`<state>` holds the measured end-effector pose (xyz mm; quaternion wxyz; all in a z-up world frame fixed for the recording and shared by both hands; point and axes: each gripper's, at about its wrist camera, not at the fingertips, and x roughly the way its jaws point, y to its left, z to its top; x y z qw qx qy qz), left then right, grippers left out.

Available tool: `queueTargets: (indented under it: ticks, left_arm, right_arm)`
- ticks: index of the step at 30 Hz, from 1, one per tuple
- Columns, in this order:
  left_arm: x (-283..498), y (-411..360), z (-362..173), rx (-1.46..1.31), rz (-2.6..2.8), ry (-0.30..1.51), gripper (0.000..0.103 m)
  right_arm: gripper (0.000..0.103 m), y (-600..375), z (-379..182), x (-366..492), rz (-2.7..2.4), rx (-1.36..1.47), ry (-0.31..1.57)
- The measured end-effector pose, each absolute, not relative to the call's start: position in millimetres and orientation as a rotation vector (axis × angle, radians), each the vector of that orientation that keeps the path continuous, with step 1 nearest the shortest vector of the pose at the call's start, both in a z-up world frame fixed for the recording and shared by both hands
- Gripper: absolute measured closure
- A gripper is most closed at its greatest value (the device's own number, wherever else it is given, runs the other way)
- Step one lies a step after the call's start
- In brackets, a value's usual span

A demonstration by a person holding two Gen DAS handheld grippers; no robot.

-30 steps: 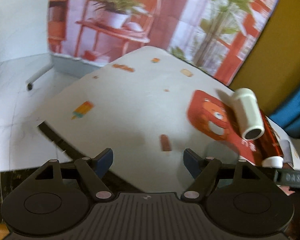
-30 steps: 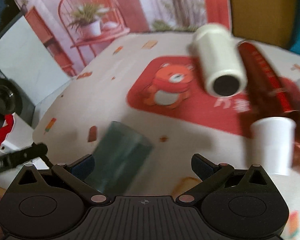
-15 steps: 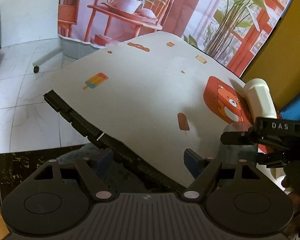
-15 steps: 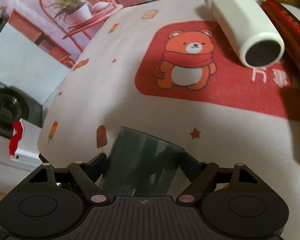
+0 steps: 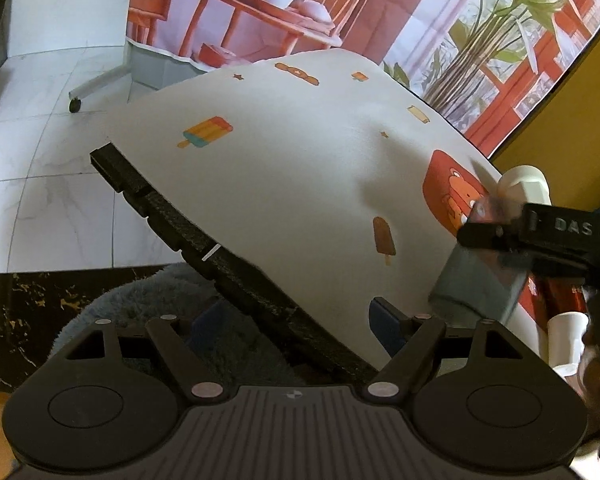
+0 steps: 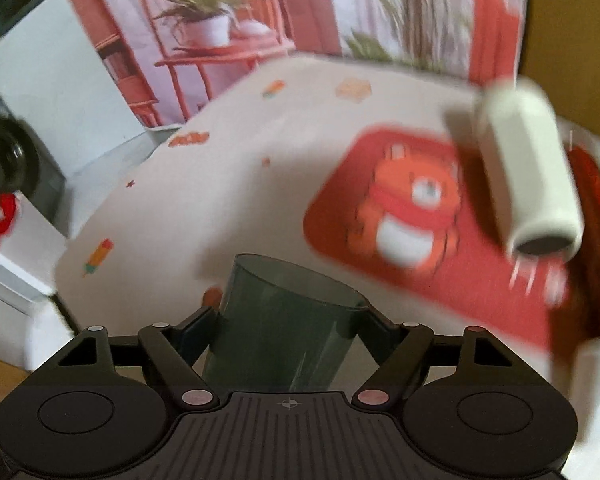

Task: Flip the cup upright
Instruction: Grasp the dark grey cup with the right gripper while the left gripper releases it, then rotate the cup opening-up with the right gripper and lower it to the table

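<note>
A dark translucent grey-green cup (image 6: pixel 284 320) sits between my right gripper's fingers, tilted, its rim pointing away from the camera. My right gripper (image 6: pixel 288 324) is shut on it just above the table. In the left wrist view the same cup (image 5: pixel 480 280) shows at the right edge, held by the black right gripper marked DAS (image 5: pixel 540 236). My left gripper (image 5: pixel 296 320) is open and empty, low at the table's near edge.
The table has a white cloth (image 5: pixel 300 184) with a red bear patch (image 6: pixel 412 216). A white cylinder (image 6: pixel 528 176) lies on its side on the patch. A red tube (image 6: pixel 596 200) and a small white cup (image 5: pixel 564 340) lie at the right. Floor tiles lie to the left.
My right gripper closed on the dark cup and has lifted and tilted it, the view now blurred by motion. My left gripper drew back towards the table's near edge.
</note>
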<state>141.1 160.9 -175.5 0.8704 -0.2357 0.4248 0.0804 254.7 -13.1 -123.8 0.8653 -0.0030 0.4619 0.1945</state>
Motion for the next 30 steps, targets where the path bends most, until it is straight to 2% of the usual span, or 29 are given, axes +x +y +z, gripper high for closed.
queueTargets:
  ticks: [4, 12, 23, 30]
  left_arm:
    - [140.1, 164.4, -177.2, -0.515, 0.166, 0.889, 0.021]
    - [140.8, 164.6, -176.9, -0.527, 0.164, 0.886, 0.021]
    - [142.7, 162.4, -176.5, -0.514, 0.166, 0.895, 0.021]
    - [143.5, 158.0, -175.3, -0.483, 0.174, 0.898, 0.021]
  right_arm:
    - [0.03, 8.0, -122.7, 255.6, 0.403, -0.141, 0.871]
    - [0.031, 24.6, -123.9, 252.5, 0.399, -0.201, 0.77]
    - [0.036, 4.6, -129.7, 229.3, 0.438, -0.098, 0.863]
    - [0.03, -5.9, -133.2, 221.2, 0.442, -0.053, 0.887]
